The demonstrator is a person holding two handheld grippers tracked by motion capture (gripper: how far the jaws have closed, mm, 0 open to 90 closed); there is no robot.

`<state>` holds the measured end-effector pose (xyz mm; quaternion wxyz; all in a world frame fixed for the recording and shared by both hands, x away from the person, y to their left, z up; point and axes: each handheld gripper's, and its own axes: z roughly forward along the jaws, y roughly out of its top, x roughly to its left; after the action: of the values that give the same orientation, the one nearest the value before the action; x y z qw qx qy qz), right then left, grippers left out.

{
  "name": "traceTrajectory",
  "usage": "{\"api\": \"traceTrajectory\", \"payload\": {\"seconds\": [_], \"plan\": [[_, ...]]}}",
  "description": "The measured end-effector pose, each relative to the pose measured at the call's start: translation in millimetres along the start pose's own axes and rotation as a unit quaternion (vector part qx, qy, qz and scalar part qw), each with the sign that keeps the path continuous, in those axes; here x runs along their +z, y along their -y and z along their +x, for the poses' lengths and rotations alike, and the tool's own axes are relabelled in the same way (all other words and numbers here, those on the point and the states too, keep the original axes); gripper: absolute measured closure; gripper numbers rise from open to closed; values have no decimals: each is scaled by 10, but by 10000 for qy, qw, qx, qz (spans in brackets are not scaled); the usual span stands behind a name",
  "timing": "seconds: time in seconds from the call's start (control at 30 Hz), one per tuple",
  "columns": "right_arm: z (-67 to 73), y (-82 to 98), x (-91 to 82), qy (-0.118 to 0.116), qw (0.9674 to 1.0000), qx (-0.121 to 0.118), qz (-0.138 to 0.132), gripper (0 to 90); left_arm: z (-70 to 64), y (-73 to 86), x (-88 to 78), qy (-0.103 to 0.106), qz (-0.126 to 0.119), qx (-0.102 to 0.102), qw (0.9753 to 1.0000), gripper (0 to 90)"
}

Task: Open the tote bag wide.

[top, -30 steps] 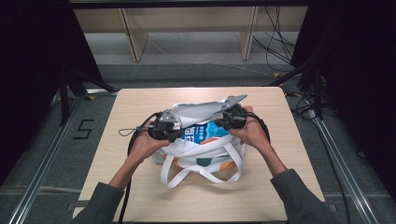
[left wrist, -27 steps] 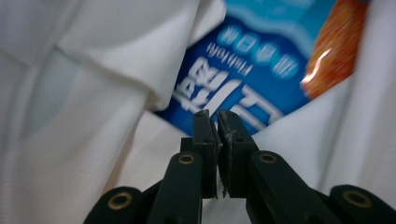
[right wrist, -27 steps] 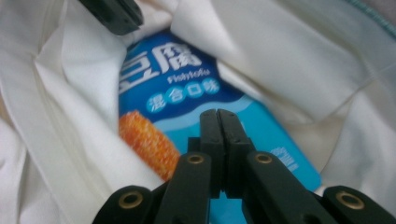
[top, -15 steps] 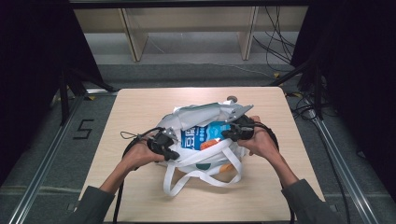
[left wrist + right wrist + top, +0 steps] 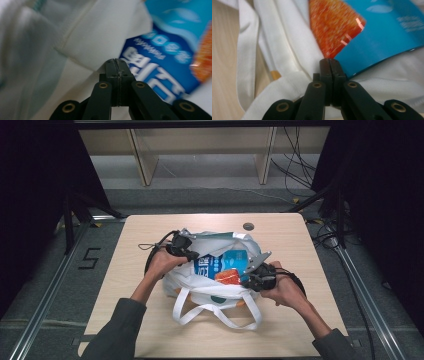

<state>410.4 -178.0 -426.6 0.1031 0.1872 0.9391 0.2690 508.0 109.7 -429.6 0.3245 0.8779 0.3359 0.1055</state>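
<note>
A white cloth tote bag point(image 5: 210, 292) lies in the middle of the wooden table point(image 5: 305, 320), its mouth held apart. Inside show a dark blue packet point(image 5: 211, 266), a light blue packet point(image 5: 235, 258) and an orange packet point(image 5: 229, 276). My left gripper point(image 5: 186, 251) is at the bag's far left rim, jaws shut on the white fabric point(image 5: 95, 37), with the dark blue packet point(image 5: 155, 77) just beyond the tip point(image 5: 116, 62). My right gripper point(image 5: 252, 276) pinches the right rim; its shut jaws point(image 5: 330, 62) meet white cloth point(image 5: 282, 50) below the orange packet point(image 5: 332, 30) and light blue packet point(image 5: 382, 37).
The bag's two handles point(image 5: 215, 316) loop toward the table's near edge. A round cable hole point(image 5: 248, 226) sits near the far edge. Cables trail from both grippers. A wooden shelf frame point(image 5: 145, 160) stands on the floor beyond the table.
The left gripper has moved away from the person toward the far left of the bag, and the right gripper has come nearer and lower, pulling the bag's mouth wider.
</note>
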Motion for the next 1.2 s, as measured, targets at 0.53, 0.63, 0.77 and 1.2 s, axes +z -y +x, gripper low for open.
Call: {"api": "traceTrajectory", "payload": {"seconds": [0.53, 0.63, 0.77, 1.2], "plan": [[-145, -127, -314, 468, 9931, 202, -1057, 900, -116, 58, -194, -200, 99, 350, 9991, 835], [-434, -280, -315, 878, 9880, 385, -1214, 900, -215, 257, -284, -25, 168, 581, 9982, 849], [-750, -302, -93, 1292, 9854, 731, -833, 900, -255, 497, -289, 179, 536, 757, 9955, 883], [-1096, -183, 76, 1277, 9809, 1250, -771, 900, -79, 223, -591, -470, -1347, 212, 9895, 813]]}}
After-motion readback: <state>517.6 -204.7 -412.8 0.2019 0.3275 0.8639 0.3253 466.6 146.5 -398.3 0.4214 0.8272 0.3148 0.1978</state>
